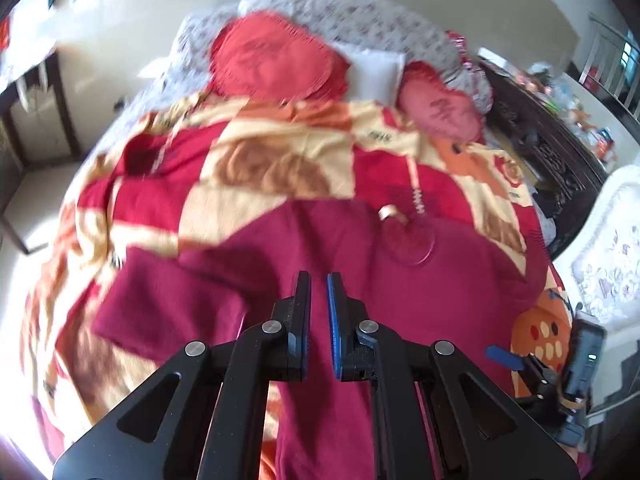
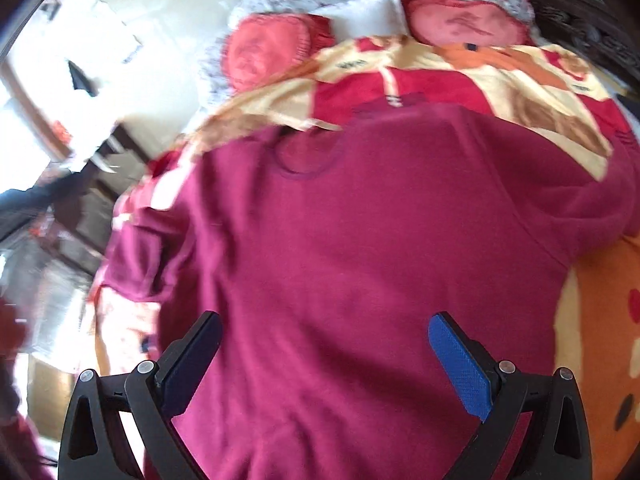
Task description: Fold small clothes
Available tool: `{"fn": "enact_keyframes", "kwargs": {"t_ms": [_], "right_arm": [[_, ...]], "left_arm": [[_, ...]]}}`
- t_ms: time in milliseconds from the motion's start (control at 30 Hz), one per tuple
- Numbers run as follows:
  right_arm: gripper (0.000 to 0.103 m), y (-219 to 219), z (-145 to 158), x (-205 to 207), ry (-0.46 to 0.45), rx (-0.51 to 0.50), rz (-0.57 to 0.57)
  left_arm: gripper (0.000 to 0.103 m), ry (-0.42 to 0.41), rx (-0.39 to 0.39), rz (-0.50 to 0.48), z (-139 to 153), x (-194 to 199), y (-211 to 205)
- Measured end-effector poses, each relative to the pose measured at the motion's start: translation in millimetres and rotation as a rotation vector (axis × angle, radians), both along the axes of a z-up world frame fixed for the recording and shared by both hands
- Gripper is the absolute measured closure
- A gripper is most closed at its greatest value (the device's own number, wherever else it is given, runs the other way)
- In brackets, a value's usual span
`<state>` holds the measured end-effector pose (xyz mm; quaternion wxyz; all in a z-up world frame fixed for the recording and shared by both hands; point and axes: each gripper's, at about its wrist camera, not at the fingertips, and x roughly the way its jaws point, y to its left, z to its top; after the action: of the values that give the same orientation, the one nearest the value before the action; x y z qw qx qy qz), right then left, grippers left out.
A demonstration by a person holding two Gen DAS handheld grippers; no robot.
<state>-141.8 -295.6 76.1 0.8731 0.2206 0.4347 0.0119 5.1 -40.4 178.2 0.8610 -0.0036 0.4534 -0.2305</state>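
Note:
A dark magenta long-sleeved top (image 1: pixel 360 280) lies spread flat on a red, cream and orange blanket (image 1: pixel 248 168) on a bed, collar (image 1: pixel 408 240) toward the pillows. My left gripper (image 1: pixel 319 280) hovers over the top's lower middle, jaws nearly closed with a narrow gap and nothing between them. In the right wrist view the top (image 2: pixel 360 248) fills the frame, its collar (image 2: pixel 308 156) far and one sleeve (image 2: pixel 140 256) at the left. My right gripper (image 2: pixel 326 320) is wide open above the top's body and holds nothing. It also shows at the left wrist view's right edge (image 1: pixel 504 354).
Two red pillows (image 1: pixel 276 64) (image 1: pixel 440 108) and a white one (image 1: pixel 376 68) lie at the head of the bed. A dark carved wooden cabinet (image 1: pixel 552 152) stands to the right, a white padded chair (image 1: pixel 608 248) nearer. A dark desk (image 1: pixel 36 96) stands left.

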Motion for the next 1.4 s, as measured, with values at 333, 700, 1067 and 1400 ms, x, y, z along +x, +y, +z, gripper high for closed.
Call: {"fn": "enact_keyframes", "kwargs": {"t_ms": [333,700,1067,1400], "right_arm": [[0.001,114,25,55,-0.124,-0.022,0.357],[0.023,191,-10,157,-0.083,0.029,0.453],[0.097,205,-34,183,-0.046,0.059,0.454],[0.098,91,105,108,-0.325,-0.041,0.349]], "left_arm": [[0.052,0.089,0.071,0.178,-54,3,87],[0.042,0.178,-0.032,0.348,-85,13,171],[0.042,0.191,-0.057,0.371,-91,15,180],[0.042,0.144,-0.107,0.391,-71,12,175]]}}
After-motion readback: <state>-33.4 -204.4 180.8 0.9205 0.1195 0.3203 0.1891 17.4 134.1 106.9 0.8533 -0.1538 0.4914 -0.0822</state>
